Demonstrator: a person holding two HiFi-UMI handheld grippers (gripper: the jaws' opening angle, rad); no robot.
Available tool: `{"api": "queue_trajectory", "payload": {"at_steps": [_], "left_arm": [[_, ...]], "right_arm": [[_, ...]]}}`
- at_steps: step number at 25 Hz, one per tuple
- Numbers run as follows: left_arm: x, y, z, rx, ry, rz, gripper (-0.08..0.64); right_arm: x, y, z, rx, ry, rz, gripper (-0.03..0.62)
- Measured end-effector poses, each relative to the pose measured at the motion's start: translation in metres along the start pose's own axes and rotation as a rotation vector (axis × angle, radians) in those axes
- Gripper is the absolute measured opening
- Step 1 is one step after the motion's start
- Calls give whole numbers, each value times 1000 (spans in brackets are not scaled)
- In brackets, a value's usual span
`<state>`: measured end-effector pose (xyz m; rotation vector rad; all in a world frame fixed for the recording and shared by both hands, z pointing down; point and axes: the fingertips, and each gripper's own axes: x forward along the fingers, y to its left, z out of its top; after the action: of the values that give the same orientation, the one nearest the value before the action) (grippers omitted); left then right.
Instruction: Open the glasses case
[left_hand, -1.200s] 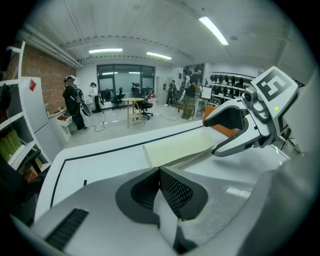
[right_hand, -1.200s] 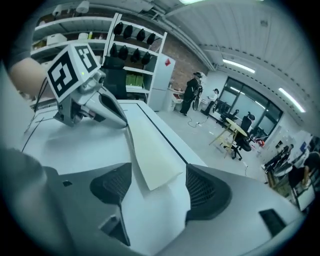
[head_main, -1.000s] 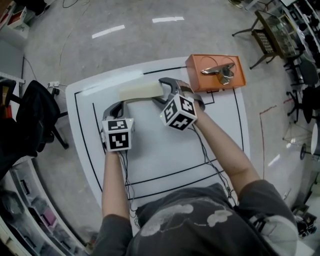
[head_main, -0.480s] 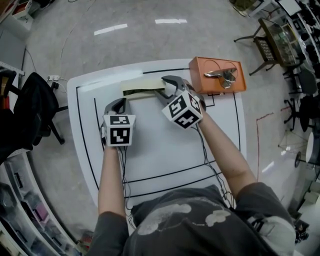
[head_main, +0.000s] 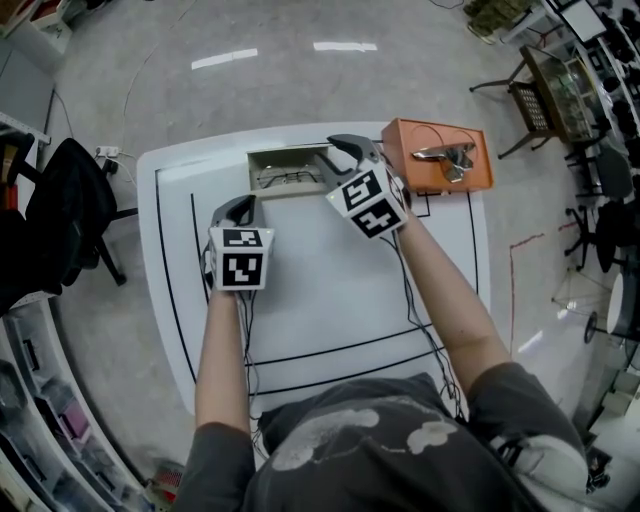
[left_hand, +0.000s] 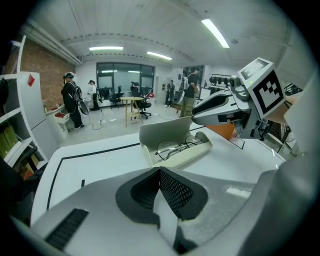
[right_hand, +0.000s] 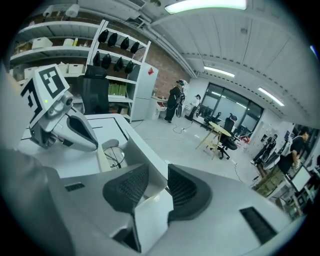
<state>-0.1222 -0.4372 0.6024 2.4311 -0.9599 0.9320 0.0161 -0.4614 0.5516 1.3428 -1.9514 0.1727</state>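
The cream glasses case (head_main: 287, 185) lies open at the far side of the white table (head_main: 330, 310), its lid (head_main: 285, 155) standing upright. Thin-framed glasses (head_main: 283, 180) rest in the tray. My right gripper (head_main: 335, 160) is at the case's right end; its jaws are closing with the lid's edge (right_hand: 135, 160) between the pads (right_hand: 125, 187). My left gripper (head_main: 240, 208) hovers in front of the case's left end, apart from it, shut with nothing in it. In the left gripper view the open case (left_hand: 177, 150) lies ahead of the shut jaws, with the right gripper (left_hand: 200, 112) at its far end.
An orange box (head_main: 437, 153) with a metal lever on top stands just right of the case. Black lines frame the tabletop. A black chair (head_main: 60, 220) stands off the table's left side, shelving lower left. People stand far off in the room.
The lid has swung from closed to upright, baring the glasses. My right gripper rose and moved back with the lid's edge, its jaws narrowing. My left gripper has stayed in place.
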Motion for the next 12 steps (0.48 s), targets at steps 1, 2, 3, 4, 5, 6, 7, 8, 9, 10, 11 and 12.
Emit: {"api": "queue_trajectory", "payload": {"at_steps": [1, 2, 3, 4, 5, 6, 7, 8, 9, 10, 11, 12], "left_arm": [[0, 0, 0, -1, 0, 1, 3], [0, 0, 0, -2, 0, 1, 3], [0, 0, -1, -3, 2, 1, 3], [0, 0, -1, -1, 4, 1, 3], [0, 0, -1, 4, 6, 0, 3], [-1, 0, 1, 12, 5, 1, 3], [-3, 0, 4, 23, 0, 1, 3], [-6, 0, 7, 30, -6, 2, 3], [-10, -1, 9, 25, -10, 4, 3], [-14, -2, 9, 10, -12, 6, 3], [-19, -3, 10, -4, -17, 10, 3], [-25, -4, 12, -13, -27, 13, 3]], "right_arm": [[0, -1, 1, 8, -3, -2, 120], [0, -1, 2, 14, -5, -5, 126], [-1, -2, 3, 18, -6, -9, 136], [-3, -2, 3, 22, -8, -12, 146], [-6, -1, 4, 25, -9, -15, 147], [-9, -1, 4, 28, -12, -16, 147], [-13, 0, 5, 31, -15, -17, 147], [-17, 0, 6, 32, -19, -18, 147], [-22, 1, 7, 32, -24, -19, 147], [-27, 1, 8, 31, -30, -22, 146], [-33, 1, 10, 30, -37, -25, 141], [-38, 0, 12, 32, -45, -31, 137]]}}
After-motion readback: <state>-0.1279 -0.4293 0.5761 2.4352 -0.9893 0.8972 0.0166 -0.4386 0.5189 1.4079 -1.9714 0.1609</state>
